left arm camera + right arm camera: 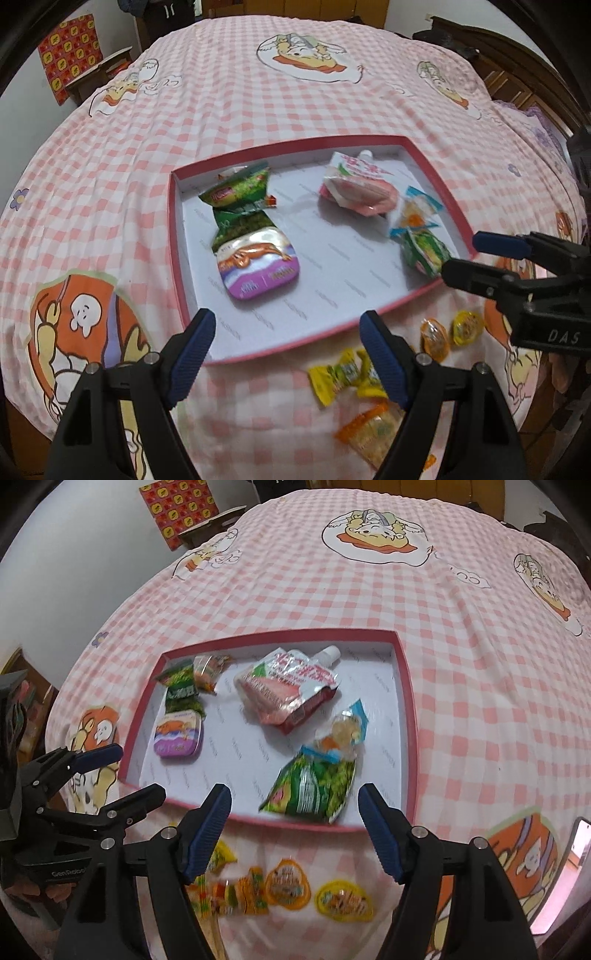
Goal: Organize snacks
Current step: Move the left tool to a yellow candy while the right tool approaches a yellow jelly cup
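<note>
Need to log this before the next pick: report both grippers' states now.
Left gripper: open, holding nothing.
Right gripper: open, holding nothing.

A soft woven cloth bedsheet (258,110), matt pink-and-white check with printed cartoon figures, fills most of both views. At the centre sits a shallow cardboard box lid (436,162) with a matt red rim and a smooth white paper-lined floor, holding shiny crinkled plastic snack wrappers: a glossy green packet (314,786), a reflective foil-like spouted pouch (291,686) and a smooth purple tub with a gleaming peel-off lid (258,266). In the lower part of each frame, the gripper arms are matt black plastic with silver metal pins, and their ribbed blue pads (192,354) look rubbery.
</note>
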`<state>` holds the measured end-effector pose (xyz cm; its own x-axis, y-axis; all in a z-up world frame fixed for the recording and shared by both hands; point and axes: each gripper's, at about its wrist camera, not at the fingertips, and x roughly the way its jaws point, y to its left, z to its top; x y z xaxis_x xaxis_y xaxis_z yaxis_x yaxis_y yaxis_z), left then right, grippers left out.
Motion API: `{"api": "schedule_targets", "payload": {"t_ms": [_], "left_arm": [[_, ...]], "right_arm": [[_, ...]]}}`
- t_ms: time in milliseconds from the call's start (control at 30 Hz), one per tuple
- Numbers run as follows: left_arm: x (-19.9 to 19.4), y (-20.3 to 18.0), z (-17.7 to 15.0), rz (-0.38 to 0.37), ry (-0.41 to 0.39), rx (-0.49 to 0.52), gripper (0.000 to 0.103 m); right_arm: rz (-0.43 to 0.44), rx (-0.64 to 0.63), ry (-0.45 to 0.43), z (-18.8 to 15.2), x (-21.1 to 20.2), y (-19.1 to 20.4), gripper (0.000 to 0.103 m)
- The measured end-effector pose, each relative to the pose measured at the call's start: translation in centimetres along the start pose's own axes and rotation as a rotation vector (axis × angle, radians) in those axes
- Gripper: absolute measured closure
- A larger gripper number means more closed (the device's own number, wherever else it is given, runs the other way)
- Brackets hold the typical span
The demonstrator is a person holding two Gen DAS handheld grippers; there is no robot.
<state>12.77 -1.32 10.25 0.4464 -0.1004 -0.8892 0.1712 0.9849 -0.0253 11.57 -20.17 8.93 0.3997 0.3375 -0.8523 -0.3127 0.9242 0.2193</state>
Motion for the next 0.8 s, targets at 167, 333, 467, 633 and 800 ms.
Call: {"api": "schedule_targets", "payload": {"t_ms": [167,333,467,633,800], "left_arm": [[-0.6,-0.9,-1.3,0.006,-0.001,0.017,0.019],[-0.4,-1.6,-2.7,0.027,-0.002,0.032,0.019],[0.5,-1.7,-3.5,0.018,0.016,0.017,0.02],[1.5,-2.1,-4.3,0.029,0.025,0.013,0.02],[2.7,-2.3,-4.4,0.042,0.028,0.005,0.025]], "right_arm": [[0.016,-0.013,0.019,-1.8,-0.8,0.4,0.03],[0.012,-0.025,0.036,-3.7,-1.3,0.0,0.03],[0.001,-0.01,0.065,-5.0,-1.0,-0.8,0.03],[-0.025,-0.006,0.091,-6.5,-0.5,-1.7,0.03],[-0.052,-0.011,0.111,-7.6,-0.1,-2.3,0.03]]}}
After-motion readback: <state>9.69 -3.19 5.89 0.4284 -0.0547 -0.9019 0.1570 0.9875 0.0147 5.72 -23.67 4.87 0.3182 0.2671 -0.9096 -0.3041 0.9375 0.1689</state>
